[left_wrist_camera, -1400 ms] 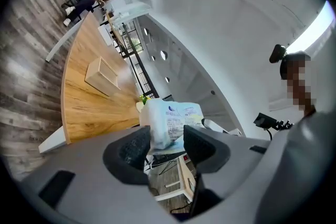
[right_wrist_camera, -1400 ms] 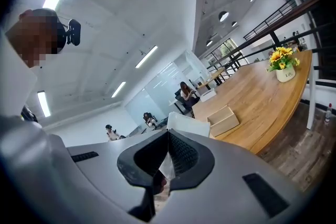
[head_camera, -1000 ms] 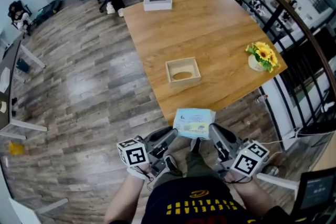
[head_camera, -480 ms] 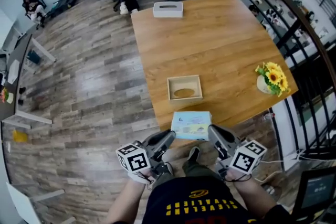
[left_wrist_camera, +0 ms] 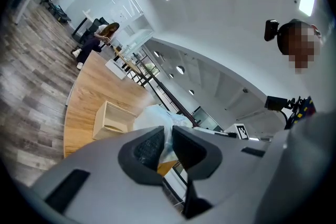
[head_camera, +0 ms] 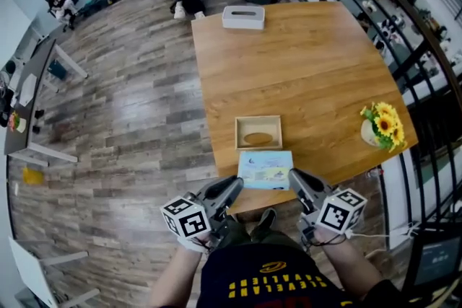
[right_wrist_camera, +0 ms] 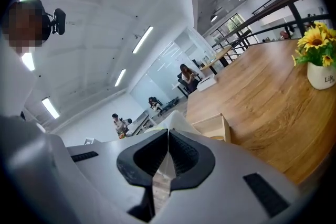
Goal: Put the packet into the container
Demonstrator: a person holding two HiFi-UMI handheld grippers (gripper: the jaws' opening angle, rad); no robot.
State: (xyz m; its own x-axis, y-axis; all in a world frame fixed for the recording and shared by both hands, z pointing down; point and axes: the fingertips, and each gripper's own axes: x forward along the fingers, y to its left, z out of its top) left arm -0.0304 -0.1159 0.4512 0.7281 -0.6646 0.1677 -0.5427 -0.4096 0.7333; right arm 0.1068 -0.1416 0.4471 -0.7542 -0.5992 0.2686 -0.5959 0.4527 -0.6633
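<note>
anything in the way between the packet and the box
Nothing visible. The packet is above the near edge of the table, and the open box sits just beyond it, with only bare wood between.

Covered edges, a cropped pot, unreadable print
In the head view the packet (head_camera: 265,168) loses its right edge between the fingers (head_camera: 307,189) of the right gripper (head_camera: 292,173), and its print is too small to read. In the right gripper view the container (right_wrist_camera: 212,126) sinks half behind that gripper's body, and the flower pot (right_wrist_camera: 321,76) is cut by the picture's edge.
</note>
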